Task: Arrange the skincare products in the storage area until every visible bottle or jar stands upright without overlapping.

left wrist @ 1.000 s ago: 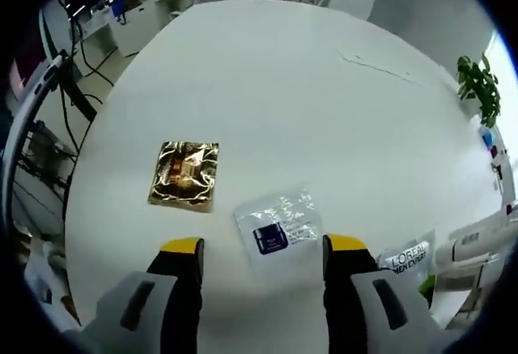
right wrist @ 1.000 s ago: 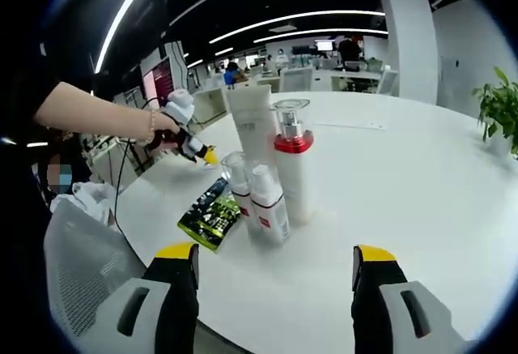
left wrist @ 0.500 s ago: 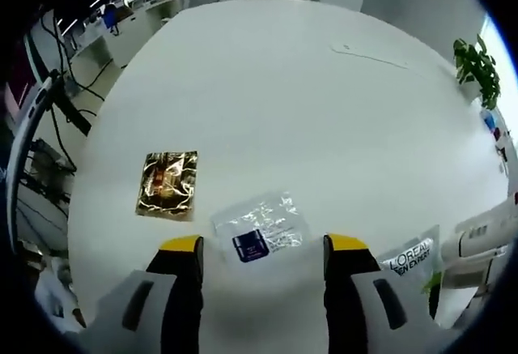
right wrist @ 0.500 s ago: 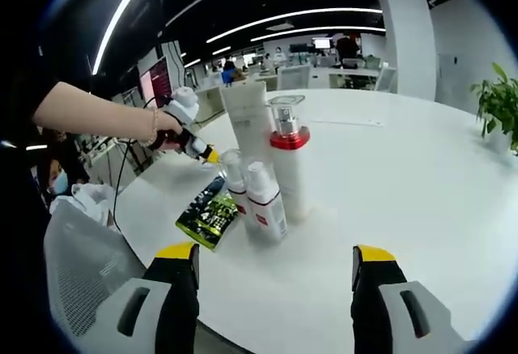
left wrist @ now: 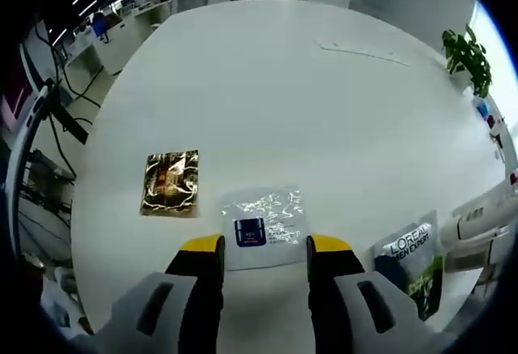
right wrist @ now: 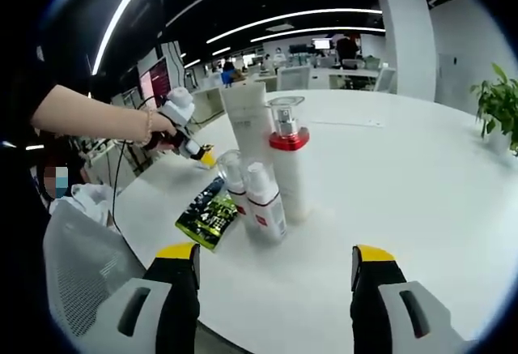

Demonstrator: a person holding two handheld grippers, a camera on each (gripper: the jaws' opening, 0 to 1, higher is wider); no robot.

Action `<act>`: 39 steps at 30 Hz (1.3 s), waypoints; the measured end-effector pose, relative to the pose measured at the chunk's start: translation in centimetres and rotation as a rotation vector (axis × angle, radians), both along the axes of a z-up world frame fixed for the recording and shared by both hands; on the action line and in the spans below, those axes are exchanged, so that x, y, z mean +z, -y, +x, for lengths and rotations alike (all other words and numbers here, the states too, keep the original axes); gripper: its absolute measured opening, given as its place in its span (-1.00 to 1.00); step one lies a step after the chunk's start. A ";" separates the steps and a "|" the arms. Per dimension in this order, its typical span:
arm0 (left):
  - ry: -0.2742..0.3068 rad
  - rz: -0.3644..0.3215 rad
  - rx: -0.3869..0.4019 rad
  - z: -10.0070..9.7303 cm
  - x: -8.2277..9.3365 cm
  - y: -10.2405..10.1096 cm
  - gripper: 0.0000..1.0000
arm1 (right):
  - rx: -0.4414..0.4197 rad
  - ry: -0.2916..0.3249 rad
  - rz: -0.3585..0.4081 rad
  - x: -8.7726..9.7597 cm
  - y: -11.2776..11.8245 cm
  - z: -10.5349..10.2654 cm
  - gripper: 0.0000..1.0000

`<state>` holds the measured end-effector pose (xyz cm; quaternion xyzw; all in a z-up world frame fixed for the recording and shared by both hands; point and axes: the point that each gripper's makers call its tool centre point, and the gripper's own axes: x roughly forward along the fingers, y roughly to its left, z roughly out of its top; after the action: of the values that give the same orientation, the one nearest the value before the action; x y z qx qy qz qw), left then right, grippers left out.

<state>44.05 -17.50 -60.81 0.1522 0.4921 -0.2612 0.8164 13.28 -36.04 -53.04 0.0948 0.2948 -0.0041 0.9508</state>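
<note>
So my left gripper (left wrist: 263,246) is down low over the white counter (left wrist: 267,87), jaws spread apart with the near edge of a clear sachet (left wrist: 263,226) sitting right between the yellow tips. Can't tell if the tips actually touch it; nothing is pinched. The sachet lies flat and has a dark blue label patch on it. Just off to one side there's a gold foil sachet (left wrist: 171,184), also flat, apart from the clear one. On the other side, near the counter edge, a dark L'Oreal Men Expert pouch (left wrist: 412,258) lies next to a white tube-like thing (left wrist: 486,215) I can't make out properly.

My right gripper (right wrist: 275,266) hangs in the air, jaws wide open, holding nothing. From there I get the stuff the left gripper view misses: the standing group. A tall white tube (right wrist: 248,123) at the back, a clear-capped pump bottle with a red collar (right wrist: 290,168) in front of it, and two small white bottles (right wrist: 252,200) side by side touching or nearly so, all upright and bunched close. A green-and-black pouch (right wrist: 209,212) lies flat beside them. A hand (right wrist: 166,131) holds the left gripper out past the group, over the far part of the counter. A potted plant (right wrist: 495,107) sits off at the edge.
</note>
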 end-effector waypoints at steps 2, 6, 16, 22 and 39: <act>0.004 -0.010 0.004 -0.1 0.3 0.0 -0.27 | 0.003 0.000 -0.002 0.0 0.0 0.0 0.63; 0.009 -0.022 0.016 -0.3 0.3 -0.2 -0.27 | 0.012 0.000 -0.007 0.1 -0.1 0.1 0.63; -0.004 -0.074 0.058 -2.1 0.8 -1.5 -0.27 | 0.026 0.008 -0.018 0.3 -0.3 0.1 0.62; -0.012 -0.070 0.060 -4.2 0.9 -3.2 -0.27 | 0.033 0.017 -0.027 0.4 -0.3 0.2 0.62; -0.048 -0.108 0.053 -10.9 1.3 -4.2 -0.27 | 0.066 0.036 -0.057 0.8 -0.7 0.3 0.58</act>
<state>33.13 -13.33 -59.54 0.0884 0.5003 -0.2694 0.8181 13.55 -35.34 -52.25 0.0582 0.2801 0.0206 0.9580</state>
